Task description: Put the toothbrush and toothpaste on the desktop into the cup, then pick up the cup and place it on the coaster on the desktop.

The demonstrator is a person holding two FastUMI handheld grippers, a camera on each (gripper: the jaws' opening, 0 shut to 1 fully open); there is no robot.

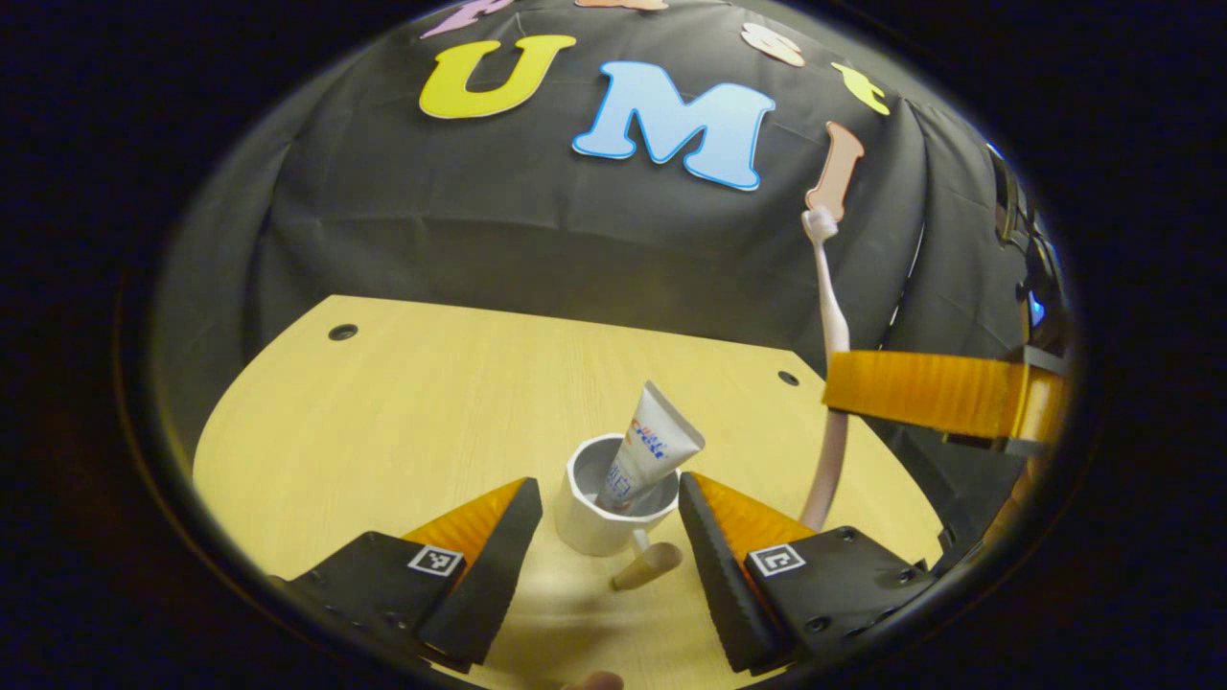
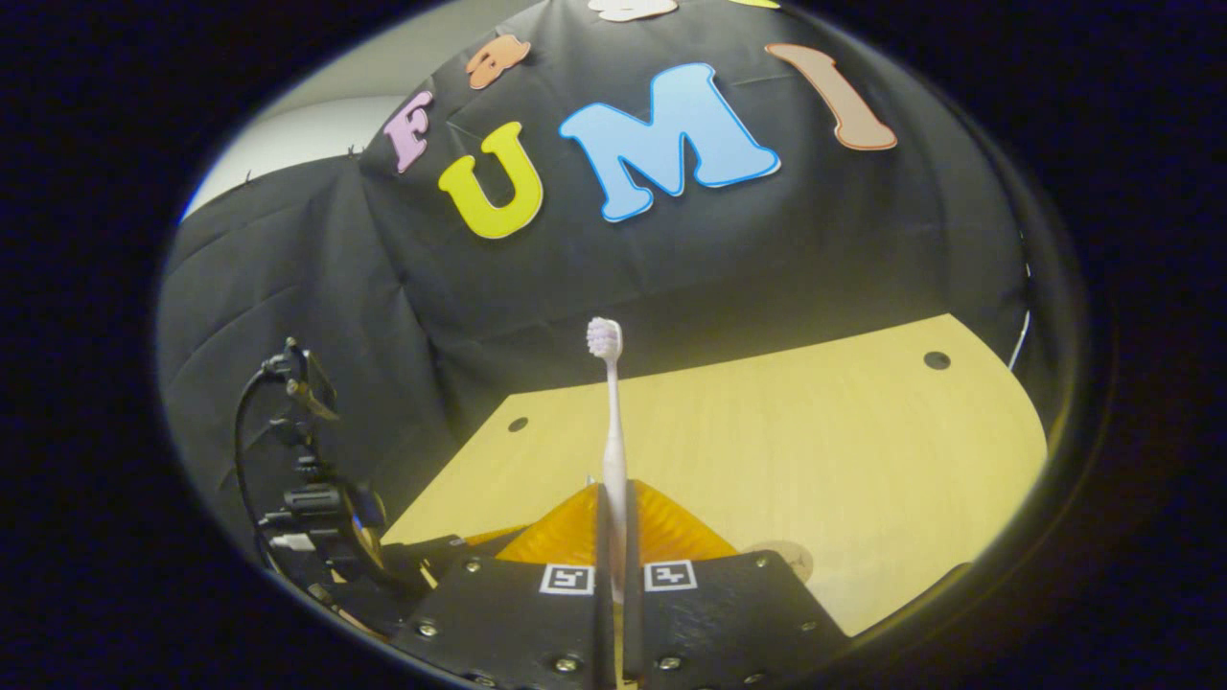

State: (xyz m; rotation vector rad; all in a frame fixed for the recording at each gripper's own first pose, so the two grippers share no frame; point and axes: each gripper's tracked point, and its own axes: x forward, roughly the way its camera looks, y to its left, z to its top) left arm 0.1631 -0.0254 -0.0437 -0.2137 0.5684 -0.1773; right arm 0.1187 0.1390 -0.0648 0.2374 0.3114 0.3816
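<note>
Our left gripper sits jaws wide around the cup holding toothpaste; right gripper at 3 o'clock pinches the toothbrush upright above the worktop.

White cup, pale pink toothbrush

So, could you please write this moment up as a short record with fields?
cup: a white cup stands upright on the table, between the open fingers of the left claw
toothpaste: the tube leans inside the cup, its top end sticking out
toothbrush: held upright, bristles up, by the right claw; toothbrush not yet in the cup
left claw: open, holding nothing
right claw: shut on the toothbrush handle
coaster: a round edge peeks out beside the right claw
</note>
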